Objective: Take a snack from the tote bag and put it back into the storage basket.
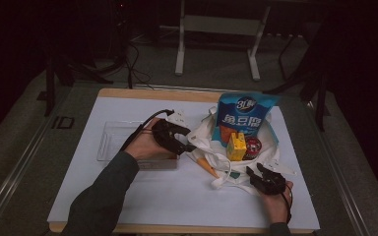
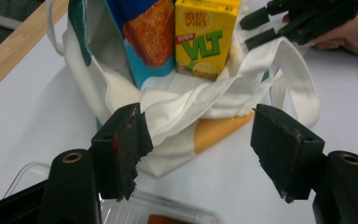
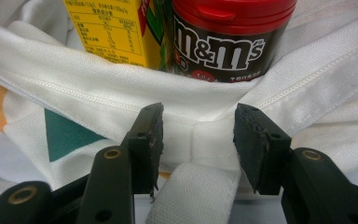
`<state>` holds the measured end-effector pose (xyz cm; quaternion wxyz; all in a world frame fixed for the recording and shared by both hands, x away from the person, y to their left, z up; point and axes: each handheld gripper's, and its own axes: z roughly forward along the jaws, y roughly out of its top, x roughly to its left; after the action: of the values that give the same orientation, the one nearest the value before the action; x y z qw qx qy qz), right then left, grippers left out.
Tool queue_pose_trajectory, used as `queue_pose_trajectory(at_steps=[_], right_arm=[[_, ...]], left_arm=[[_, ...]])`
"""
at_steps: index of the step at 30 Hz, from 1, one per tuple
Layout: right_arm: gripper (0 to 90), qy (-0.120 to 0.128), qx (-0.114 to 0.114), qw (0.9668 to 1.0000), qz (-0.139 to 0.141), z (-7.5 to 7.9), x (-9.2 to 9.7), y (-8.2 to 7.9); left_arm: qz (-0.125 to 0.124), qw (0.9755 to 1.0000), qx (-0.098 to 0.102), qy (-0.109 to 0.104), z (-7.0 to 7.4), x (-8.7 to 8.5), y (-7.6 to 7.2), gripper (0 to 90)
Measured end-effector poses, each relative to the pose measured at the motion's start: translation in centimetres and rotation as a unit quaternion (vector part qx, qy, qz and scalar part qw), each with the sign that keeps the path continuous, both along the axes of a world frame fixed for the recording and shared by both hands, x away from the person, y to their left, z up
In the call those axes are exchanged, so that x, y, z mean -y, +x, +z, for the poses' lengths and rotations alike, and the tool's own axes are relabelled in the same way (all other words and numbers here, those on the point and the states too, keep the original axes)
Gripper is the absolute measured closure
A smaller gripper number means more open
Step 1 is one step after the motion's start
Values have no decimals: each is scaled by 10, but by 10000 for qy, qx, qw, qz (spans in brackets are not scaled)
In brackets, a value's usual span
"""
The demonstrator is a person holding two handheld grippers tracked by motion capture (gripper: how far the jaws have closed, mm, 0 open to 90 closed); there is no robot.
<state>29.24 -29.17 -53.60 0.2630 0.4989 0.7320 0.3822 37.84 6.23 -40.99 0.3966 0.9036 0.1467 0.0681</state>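
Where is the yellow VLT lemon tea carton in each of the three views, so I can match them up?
High view: the yellow carton stands right of centre, in the white tote bag, in front of the blue snack bag.
Left gripper view: top centre, label facing the camera.
Right gripper view: top left, its printed back panel showing.
Shared landmark: the tote bag's white rim in front of the carton.

"VLT" carton (image 2: 206, 38), "m&m's" tub (image 3: 226, 39)

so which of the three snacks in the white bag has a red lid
The dark round m&m's tub with the red lid; the yellow drink carton and tall blue snack packet have none.
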Motion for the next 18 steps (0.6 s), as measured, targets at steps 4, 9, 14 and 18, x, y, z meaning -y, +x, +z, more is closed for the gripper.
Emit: queue_pose_trajectory(at_steps=[4, 9, 14, 18], right_arm=[[526, 1, -1, 10000, -3, 0, 0, 0], [526, -1, -1, 10000, -3, 0, 0, 0], [526, -9, 11, 10000, 2, 0, 0, 0], [526, 0, 7, 10000, 1, 0, 0, 0]], left_arm=[[-59, 10000, 2, 16, -1, 7, 0, 356], [-86, 9999, 67, -6, 0, 16, 0, 360], [-60, 9998, 146, -88, 2, 26, 1, 362], [-62, 9999, 139, -54, 2, 33, 1, 362]])
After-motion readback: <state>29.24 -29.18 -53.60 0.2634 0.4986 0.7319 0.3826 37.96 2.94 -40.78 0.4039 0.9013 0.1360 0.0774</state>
